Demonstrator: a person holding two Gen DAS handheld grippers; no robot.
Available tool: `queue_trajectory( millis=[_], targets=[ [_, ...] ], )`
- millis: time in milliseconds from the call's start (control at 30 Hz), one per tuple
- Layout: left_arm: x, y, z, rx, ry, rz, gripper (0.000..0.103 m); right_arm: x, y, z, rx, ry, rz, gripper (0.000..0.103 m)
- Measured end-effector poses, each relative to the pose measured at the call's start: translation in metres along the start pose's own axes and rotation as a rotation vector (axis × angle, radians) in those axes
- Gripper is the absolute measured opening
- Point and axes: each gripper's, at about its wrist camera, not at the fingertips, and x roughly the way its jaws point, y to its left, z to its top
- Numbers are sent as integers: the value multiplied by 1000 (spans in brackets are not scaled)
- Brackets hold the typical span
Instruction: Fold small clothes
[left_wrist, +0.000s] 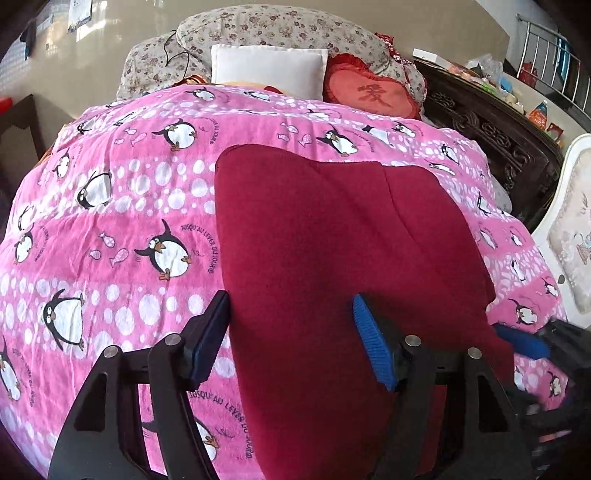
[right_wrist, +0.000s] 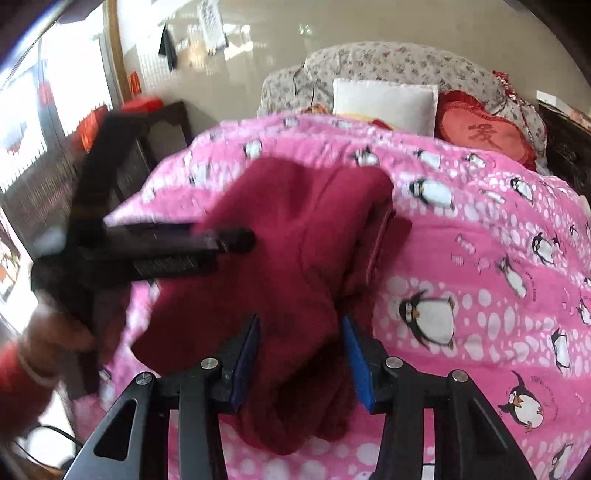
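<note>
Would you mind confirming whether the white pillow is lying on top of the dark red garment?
No: in the left wrist view the white pillow sits at the head of the bed, well beyond the dark red garment, with pink penguin blanket between them.

A bed under a pink penguin-print cover (left_wrist: 122, 206) bears a dark red garment (left_wrist: 332, 258), apparently partly folded.

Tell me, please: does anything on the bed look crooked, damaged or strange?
Nothing looks damaged or spilled. The dark red garment lies on the pink penguin blanket only partly folded: in the right wrist view its right side is bunched in uneven layers. Both the left gripper and the right gripper are open over it.
</note>
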Motion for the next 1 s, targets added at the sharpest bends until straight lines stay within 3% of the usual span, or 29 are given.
queue_trajectory(
  millis=[200,267,333,400,567,767,1000],
  targets=[
    [-3,4,0,-21,3,-6,68,4,13,39,-29,-88,-49,44],
    [-5,5,0,-22,-2,2,68,21,10,48,-31,-66,-77,44],
    [-9,7,0,-24,-10,15,68,50,1,50,-34,11,-149,44],
    [-15,9,-1,-23,-21,33,68,55,-2,47,-13,18,-145,44],
    [-31,12,-6,-8,-61,116,68,25,0,42,47,-44,-105,44],
    [-51,9,-17,-3,-109,179,68,-8,20,30,71,-121,-160,49],
    [-72,11,-33,-32,-142,186,68,-24,37,17,76,-139,-165,49]
  ],
)
